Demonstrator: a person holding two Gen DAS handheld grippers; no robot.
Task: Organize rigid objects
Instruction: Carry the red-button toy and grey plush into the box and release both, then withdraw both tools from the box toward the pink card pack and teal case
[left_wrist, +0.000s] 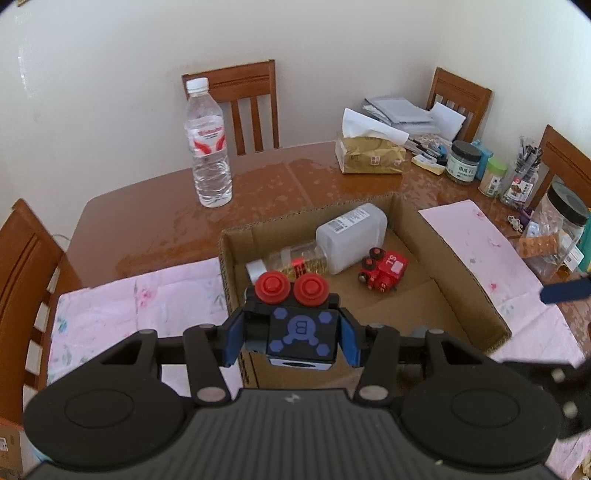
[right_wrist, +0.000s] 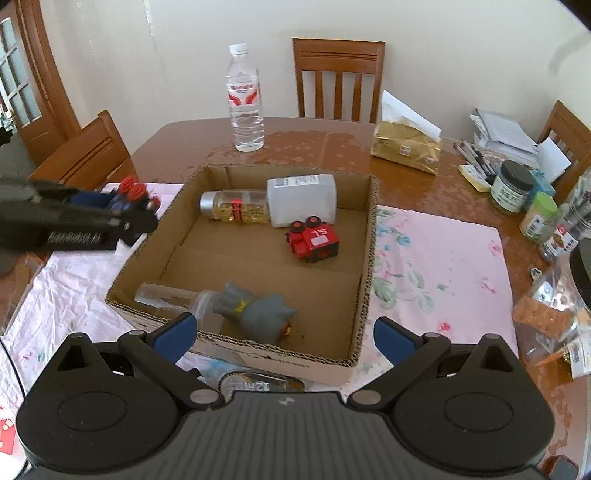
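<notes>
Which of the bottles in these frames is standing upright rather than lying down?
The clear water bottle with the red label, standing outside the cardboard box; the white one and gold-filled one lie inside.

The left wrist camera sits just behind the left tongs and looks forward and down along them, from the near left corner of the cardboard box, close above its rim. It faces across the bench toward the white wall and the far right corner of the room. The right wrist camera looks down along the right tongs from the box's near side, a little further back, so the whole box shows. Both views share the box's inside, the water bottle, the tissue pack and the jars at the right. The right view also catches the left tongs from the side.
</notes>
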